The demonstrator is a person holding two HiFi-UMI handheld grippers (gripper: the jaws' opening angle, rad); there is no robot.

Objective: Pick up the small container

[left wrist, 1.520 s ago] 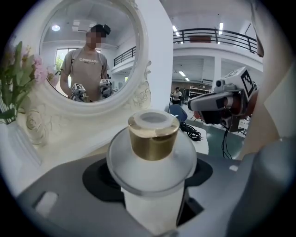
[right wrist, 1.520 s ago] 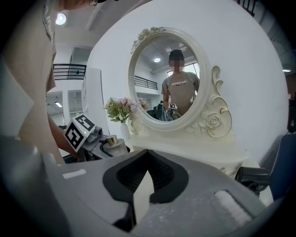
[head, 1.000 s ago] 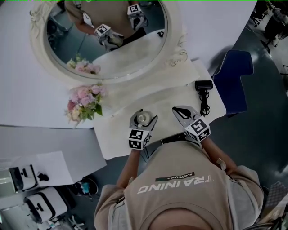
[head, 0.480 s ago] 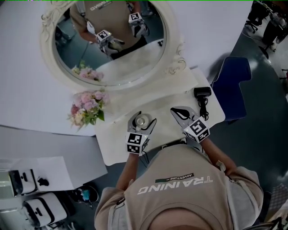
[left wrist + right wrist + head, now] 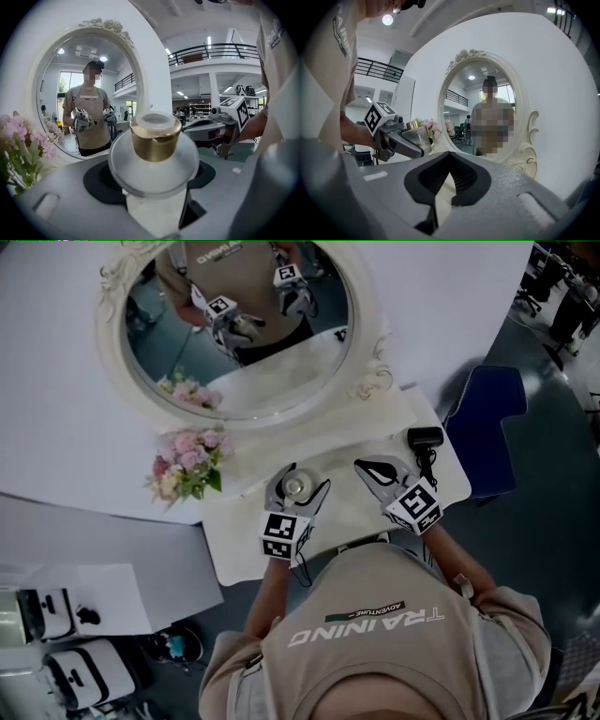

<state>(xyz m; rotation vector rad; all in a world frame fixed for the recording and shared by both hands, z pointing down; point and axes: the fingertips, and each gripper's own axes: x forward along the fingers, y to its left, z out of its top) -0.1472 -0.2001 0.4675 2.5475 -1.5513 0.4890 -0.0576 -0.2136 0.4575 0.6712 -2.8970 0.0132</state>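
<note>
The small container [image 5: 296, 487] is a clear jar with a gold collar and a white top. It sits between the jaws of my left gripper [image 5: 304, 480], which is shut on it over the near part of the white table [image 5: 349, 514]. In the left gripper view the container [image 5: 154, 154] fills the middle, with the jaws pressed on both sides of it. My right gripper [image 5: 367, 468] hovers to the right of it, shut with nothing in it. The right gripper view shows its jaws [image 5: 450, 160] closed, and the container [image 5: 415, 132] held at the left.
An oval mirror in a white ornate frame [image 5: 377, 367] stands at the back of the table. A pink flower bouquet [image 5: 187, 463] lies at the left. A black adapter with cable [image 5: 424, 439] sits at the right edge. A blue chair [image 5: 489, 413] stands beyond it.
The head view has shifted a little. Both grippers keep almost the same places, and the left one stays shut on the container.
</note>
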